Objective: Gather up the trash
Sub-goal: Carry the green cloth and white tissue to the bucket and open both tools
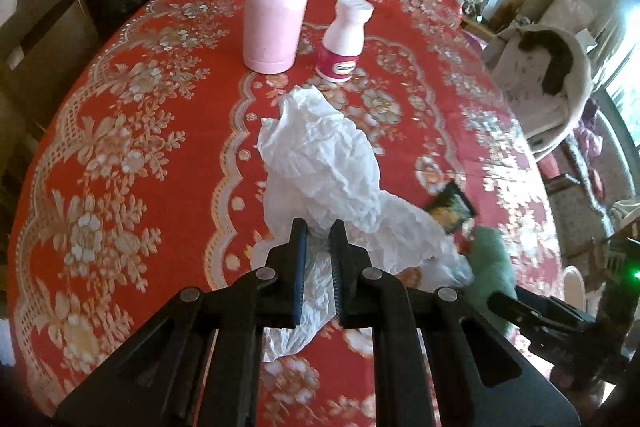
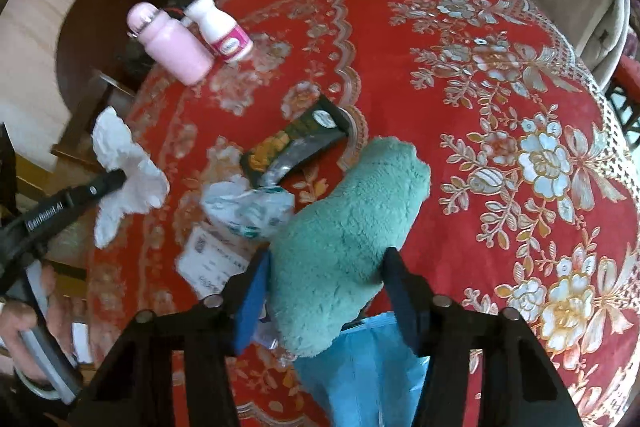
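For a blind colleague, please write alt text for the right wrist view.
The right gripper closes around a green fluffy cloth on a red floral tablecloth. At left, the left gripper holds a crumpled white tissue, lifted.

A red tablecloth point(image 1: 168, 75) with gold and white woven flowers is covering the table, its pattern glinting slightly. The crumpled white tissue point(image 1: 320, 155) is looking thin, matt and creased. At twelve o'clock from it a pink bottle point(image 1: 276, 15) is showing a smooth matt body and a shiny metal ring, and beside that a white plastic bottle point(image 1: 344, 39) is gleaming faintly. The green plush cloth point(image 2: 348, 227) is looking fluffy, the dark snack wrapper point(image 2: 296, 143) at its eleven o'clock glossy, and the clear plastic bag point(image 2: 248, 211) crinkled.
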The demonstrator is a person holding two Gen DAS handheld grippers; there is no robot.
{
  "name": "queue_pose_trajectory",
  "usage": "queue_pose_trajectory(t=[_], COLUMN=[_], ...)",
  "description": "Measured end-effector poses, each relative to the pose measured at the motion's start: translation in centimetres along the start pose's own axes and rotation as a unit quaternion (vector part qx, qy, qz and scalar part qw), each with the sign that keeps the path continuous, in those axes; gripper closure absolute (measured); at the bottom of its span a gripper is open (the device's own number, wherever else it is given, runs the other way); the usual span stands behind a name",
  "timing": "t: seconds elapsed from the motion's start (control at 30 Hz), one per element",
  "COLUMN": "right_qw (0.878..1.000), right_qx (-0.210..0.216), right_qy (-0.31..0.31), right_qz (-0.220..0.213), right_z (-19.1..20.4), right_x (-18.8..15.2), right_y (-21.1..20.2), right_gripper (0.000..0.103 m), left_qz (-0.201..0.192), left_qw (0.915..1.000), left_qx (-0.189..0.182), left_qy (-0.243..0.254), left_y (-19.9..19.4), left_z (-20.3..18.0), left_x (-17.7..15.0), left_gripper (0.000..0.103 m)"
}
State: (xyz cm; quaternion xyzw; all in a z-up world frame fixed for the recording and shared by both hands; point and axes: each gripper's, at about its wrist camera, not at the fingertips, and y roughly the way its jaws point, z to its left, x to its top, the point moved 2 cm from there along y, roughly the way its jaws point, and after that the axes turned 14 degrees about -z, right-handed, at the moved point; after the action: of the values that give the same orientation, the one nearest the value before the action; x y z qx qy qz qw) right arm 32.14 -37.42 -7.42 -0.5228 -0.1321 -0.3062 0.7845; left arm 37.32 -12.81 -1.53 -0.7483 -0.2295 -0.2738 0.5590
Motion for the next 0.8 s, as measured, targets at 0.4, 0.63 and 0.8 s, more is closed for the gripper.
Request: queue_pose_trajectory(t=[0.4, 0.63, 0.8], right_qw=[0.996, 0.996, 0.995], right_qx=[0.036, 0.024, 0.011], right_qy=[-0.053, -0.055, -0.055], right_qz=[-0.065, -0.073, -0.080], right_z=[1.2, -1.9, -4.6], right_x=[0.6, -0.3, -1.0], right_y=[-7.1, -10.6, -12.9], right_gripper=[0.054, 0.054, 0.054], left_qz=[-0.012, -0.008, -0.006], left_qw=[0.9994, 0.9983, 0.9966], left_qx=[-0.029, -0.040, -0.051], left_qy=[0.017, 0.042, 0.065], left_y=[-3.7, -4.8, -5.4], left_z=[-6.7, -11.7, -15.5], left_x=[-2.1, -4.1, -5.6], left_gripper=[0.094, 0.094, 0.094])
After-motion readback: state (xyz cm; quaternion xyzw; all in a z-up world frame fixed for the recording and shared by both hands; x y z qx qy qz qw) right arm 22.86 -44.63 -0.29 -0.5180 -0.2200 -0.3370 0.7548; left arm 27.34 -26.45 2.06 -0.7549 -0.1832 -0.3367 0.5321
